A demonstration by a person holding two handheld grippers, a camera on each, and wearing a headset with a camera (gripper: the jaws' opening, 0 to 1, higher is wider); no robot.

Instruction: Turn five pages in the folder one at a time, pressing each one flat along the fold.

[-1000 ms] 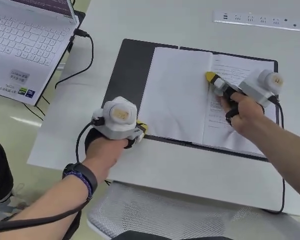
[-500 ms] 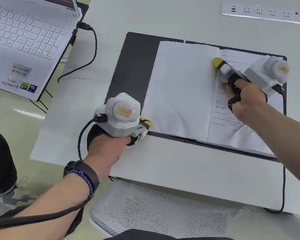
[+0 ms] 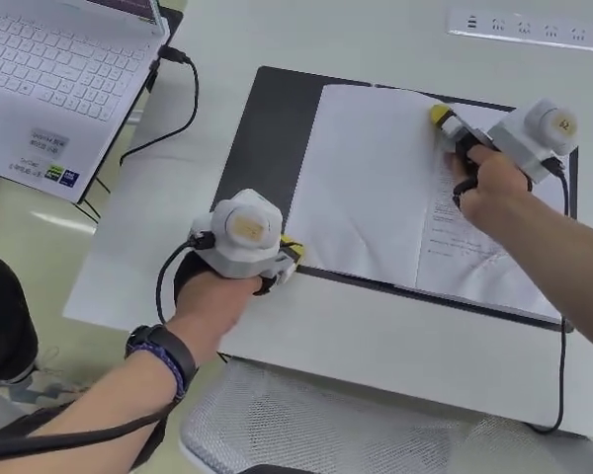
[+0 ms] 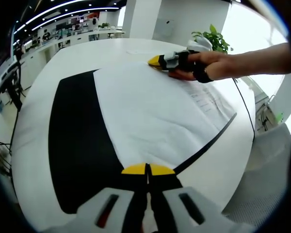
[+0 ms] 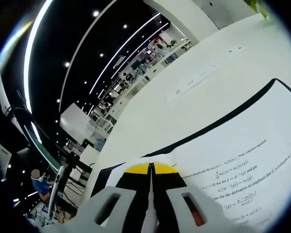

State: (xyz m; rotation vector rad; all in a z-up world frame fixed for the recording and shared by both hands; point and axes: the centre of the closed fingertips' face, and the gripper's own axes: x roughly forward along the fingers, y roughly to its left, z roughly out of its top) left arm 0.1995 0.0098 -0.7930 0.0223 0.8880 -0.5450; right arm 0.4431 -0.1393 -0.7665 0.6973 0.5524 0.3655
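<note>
1. The folder (image 3: 262, 148) lies open on the white table (image 3: 395, 336), from the centre of the head view toward 2 o'clock. The blank turned page (image 3: 366, 188) lies left of the fold (image 3: 425, 207), and the printed page (image 3: 455, 232) lies right of it.
2. The right gripper (image 3: 441, 117), jaws closed together with nothing between them, presses its yellow tips on the paper at the fold's 12 o'clock end.
3. The left gripper (image 3: 289, 249), jaws likewise clenched and empty, rests at the folder's 7 o'clock corner, seemingly steadying it.
4. To do the pressing well, the right tips should probably slide along the fold toward 6 o'clock with light, even pressure, tips flat so the paper does not crease. The left gripper should meanwhile hold the cover firm.
5. In the right gripper view the printed page carries lines of formulae, too small to read reliably.
6. At 10 o'clock, the laptop (image 3: 49, 79) bears small stickers, their brands illegible. The power strip (image 3: 529, 27) at 1 o'clock shows no readable marking.
</note>
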